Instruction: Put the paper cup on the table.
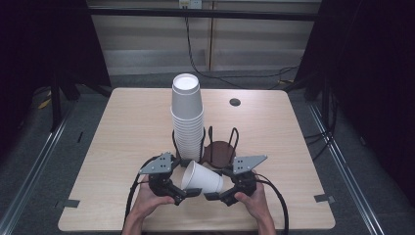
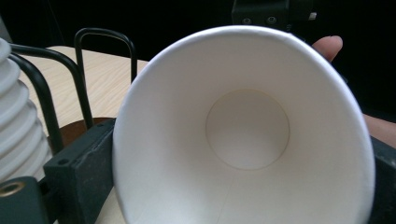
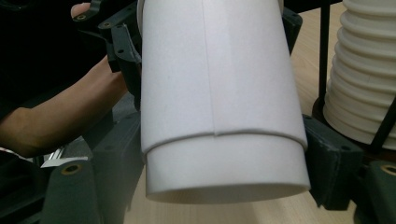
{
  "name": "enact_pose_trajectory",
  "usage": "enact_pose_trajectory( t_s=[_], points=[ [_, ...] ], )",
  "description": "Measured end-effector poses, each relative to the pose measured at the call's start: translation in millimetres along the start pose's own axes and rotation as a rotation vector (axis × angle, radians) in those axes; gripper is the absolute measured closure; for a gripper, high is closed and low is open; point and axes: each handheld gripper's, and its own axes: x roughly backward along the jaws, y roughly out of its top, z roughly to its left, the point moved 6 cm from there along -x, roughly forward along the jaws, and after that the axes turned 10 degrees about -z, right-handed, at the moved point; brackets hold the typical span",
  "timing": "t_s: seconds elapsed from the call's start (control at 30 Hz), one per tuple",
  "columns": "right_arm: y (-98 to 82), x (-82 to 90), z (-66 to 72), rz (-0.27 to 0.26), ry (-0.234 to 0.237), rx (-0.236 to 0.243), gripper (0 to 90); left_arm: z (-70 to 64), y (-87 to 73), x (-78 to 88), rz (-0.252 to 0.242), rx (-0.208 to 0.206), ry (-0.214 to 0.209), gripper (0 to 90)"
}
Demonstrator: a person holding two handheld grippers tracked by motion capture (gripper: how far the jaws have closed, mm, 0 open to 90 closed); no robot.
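You have a white paper cup (image 1: 201, 178) lying on its side between your two grippers, just in front of the cup rack (image 1: 205, 144), which serves here as the landmark. Your left gripper (image 1: 188, 193) sits at the cup's wide mouth, on the near left side of the rack; in the left gripper view its black jaws stand on either side of the rim and you look straight into the cup (image 2: 243, 135), down to its round bottom. Whether those pads press on the rim or stand just clear of it cannot be told. Your right gripper (image 1: 214, 196) is at the cup's narrow end, near right of the rack, and in the right gripper view its jaws sit tight against the cup's wall (image 3: 219, 98) on both sides, holding it. Farther off, a tall stack of cups (image 1: 187, 115) stands upright in the rack's left slot, and the slot beside it shows its dark brown base (image 1: 219, 152). Rack and stack rest on the wooden table (image 1: 127, 127).
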Motion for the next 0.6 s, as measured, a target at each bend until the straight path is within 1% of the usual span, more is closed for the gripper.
enact_pose_trajectory(
  t_s=[0.07,0.1,0.17,0.2,0.23,0.33,0.47,0.6],
  points=[
    [-0.1,0.3,-0.2,0.003,-0.002,0.001,23.9,0.9,0.1,-0.8,0.004,0.002,-0.002,4.7],
    [-0.2,0.5,-0.3,0.004,-0.001,-0.001,23.9,0.9,0.1,-1.4,0.009,0.007,-0.012,4.6],
    [-0.4,0.9,-0.7,0.01,-0.002,-0.001,23.9,1.1,0.9,-2.1,0.019,-0.001,-0.009,4.9],
    [-0.3,1.2,-0.7,0.009,-0.003,-0.001,23.9,0.6,1.5,-2.5,0.017,-0.001,-0.015,4.9],
    [-0.3,1.6,-0.4,0.008,-0.002,-0.002,24.0,-0.1,2.3,-2.5,0.022,-0.002,-0.009,5.2],
    [-0.1,2.2,0.2,0.005,0.007,-0.003,24.0,-1.6,3.9,-1.2,0.022,-0.003,-0.016,6.8],
    [-1.4,2.3,0.7,0.0,0.013,0.003,21.8,-4.6,5.7,2.2,0.02,-0.002,-0.04,10.6],
    [-2.7,2.0,1.0,-0.009,0.008,0.0,20.6,-7.0,7.0,1.7,0.031,-0.019,-0.033,12.3]
  ],
)
